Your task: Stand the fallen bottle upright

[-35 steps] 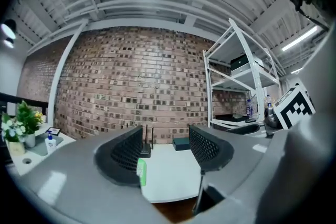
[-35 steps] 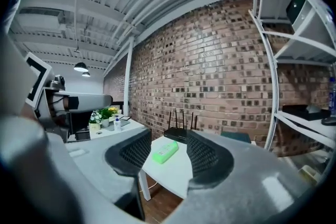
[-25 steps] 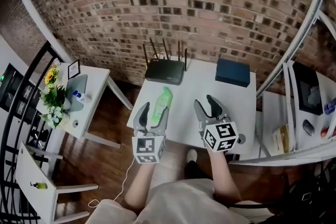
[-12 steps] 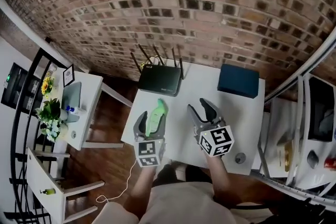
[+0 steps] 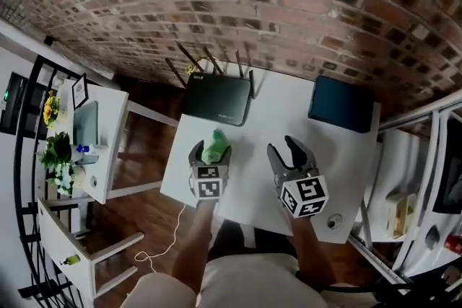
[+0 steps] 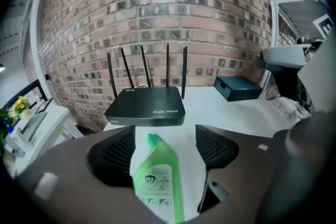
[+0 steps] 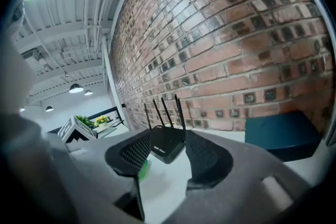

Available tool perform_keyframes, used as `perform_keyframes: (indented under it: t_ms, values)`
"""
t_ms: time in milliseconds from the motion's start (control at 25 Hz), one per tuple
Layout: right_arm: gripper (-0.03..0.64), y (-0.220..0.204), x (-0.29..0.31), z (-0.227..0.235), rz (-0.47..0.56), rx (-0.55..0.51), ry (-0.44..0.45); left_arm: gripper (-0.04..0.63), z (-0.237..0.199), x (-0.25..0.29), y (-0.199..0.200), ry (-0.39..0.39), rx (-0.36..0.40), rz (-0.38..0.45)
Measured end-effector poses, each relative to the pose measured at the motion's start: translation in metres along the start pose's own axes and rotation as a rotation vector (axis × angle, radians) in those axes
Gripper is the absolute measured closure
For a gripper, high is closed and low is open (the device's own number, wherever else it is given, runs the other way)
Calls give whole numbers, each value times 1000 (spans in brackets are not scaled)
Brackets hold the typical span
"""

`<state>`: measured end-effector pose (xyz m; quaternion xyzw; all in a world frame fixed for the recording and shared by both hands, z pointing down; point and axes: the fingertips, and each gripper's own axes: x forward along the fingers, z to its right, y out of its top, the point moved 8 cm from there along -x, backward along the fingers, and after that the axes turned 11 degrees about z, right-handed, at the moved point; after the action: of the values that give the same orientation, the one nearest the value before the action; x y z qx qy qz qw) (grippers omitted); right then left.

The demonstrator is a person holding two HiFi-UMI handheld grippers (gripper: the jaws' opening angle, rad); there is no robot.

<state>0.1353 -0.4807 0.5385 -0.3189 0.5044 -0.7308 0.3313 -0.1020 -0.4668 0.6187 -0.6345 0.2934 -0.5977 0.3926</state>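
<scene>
A green bottle (image 5: 215, 148) lies on its side on the white table (image 5: 289, 112), its neck toward the black router (image 5: 216, 99). My left gripper (image 5: 211, 148) is down over it with one jaw on each side. In the left gripper view the bottle (image 6: 155, 178) lies between the jaws of the left gripper (image 6: 163, 147), which are opening; a gap shows on its right side. To the right my right gripper (image 5: 285, 148) hovers over bare table, jaws a little apart with nothing between them. In the right gripper view a green sliver of the bottle (image 7: 143, 169) shows behind the left jaw of the right gripper (image 7: 165, 157).
The router (image 6: 147, 106) with several antennas stands at the back of the table by the brick wall. A dark blue box (image 5: 341, 103) sits at the back right. A small round object (image 5: 333, 221) lies near the front right corner. A side table with flowers (image 5: 58, 155) stands at the left.
My left gripper has dropped down and forward onto the bottle, and its jaws have widened around it. The right gripper has also moved lower over the table.
</scene>
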Motion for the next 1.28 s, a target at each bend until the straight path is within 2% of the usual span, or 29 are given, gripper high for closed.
perform_keyframes:
  t_ms: [80, 200, 360, 400, 440, 560, 640, 720, 840, 880, 920, 1080, 1120, 1280]
  values:
    - [425, -7, 9, 7, -8, 0, -39, 206, -4, 28, -12, -25, 10, -61]
    - [425, -15, 14, 12, -32, 3, -60, 209, -7, 60, -35, -46, 14, -157]
    - [425, -21, 14, 17, -54, -53, -95, 181, -21, 80, -44, -16, -47, -277]
    - [424, -22, 13, 19, -59, -48, -106, 184, -23, 84, -46, -15, -66, -317]
    - [425, -24, 11, 20, -63, -38, -117, 229, -23, 87, -48, -20, -85, -356]
    - [424, -23, 9, 19, -60, -28, -138, 237, -20, 96, -48, -67, -141, -461]
    - [425, -17, 11, 15, -44, -34, -144, 272, -22, 98, -44, -68, -125, -491]
    - [425, -10, 11, 8, -27, -44, -145, 302, -26, 97, -40, -60, -79, -475]
    - [425, 0, 10, -2, -7, -64, -147, 319, -18, 81, -45, -121, -108, -498]
    - [425, 2, 9, -3, -4, -69, -152, 325, -19, 75, -43, -119, -100, -487]
    - [425, 4, 7, -4, -2, -73, -158, 332, -18, 68, -39, -128, -111, -455]
    - [425, 13, 6, -18, 12, -119, -150, 413, -7, 36, -13, -268, -333, -259]
    - [424, 17, 8, -24, 22, -132, -142, 419, -7, 27, -9, -291, -350, -231]
    - [425, 29, 17, -50, 46, -157, -100, 425, -11, -8, 6, -359, -338, -157]
